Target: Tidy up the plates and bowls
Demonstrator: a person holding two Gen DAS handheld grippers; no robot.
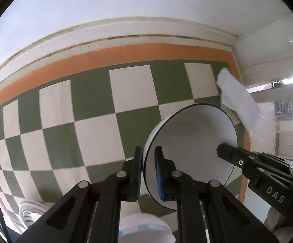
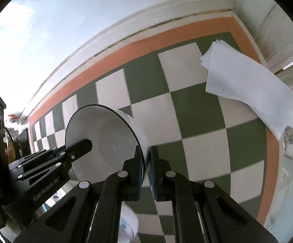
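Note:
A white bowl (image 1: 189, 147) with a thin black rim is held tilted above the checkered cloth, its opening facing the cameras. My left gripper (image 1: 148, 172) is shut on the bowl's left rim, one pad outside and one inside. My right gripper (image 2: 145, 172) is shut on the opposite rim of the same bowl (image 2: 105, 137). The right gripper shows in the left wrist view (image 1: 227, 151) and the left gripper shows in the right wrist view (image 2: 81, 144). Another white dish with blue marks (image 1: 144, 228) lies below, partly hidden by the fingers.
A green and white checkered cloth (image 1: 85, 125) with an orange border covers the table against a white wall. A folded white paper napkin (image 2: 247, 89) sticks out at the right. A ribbed white dish (image 1: 30, 212) sits at the lower left.

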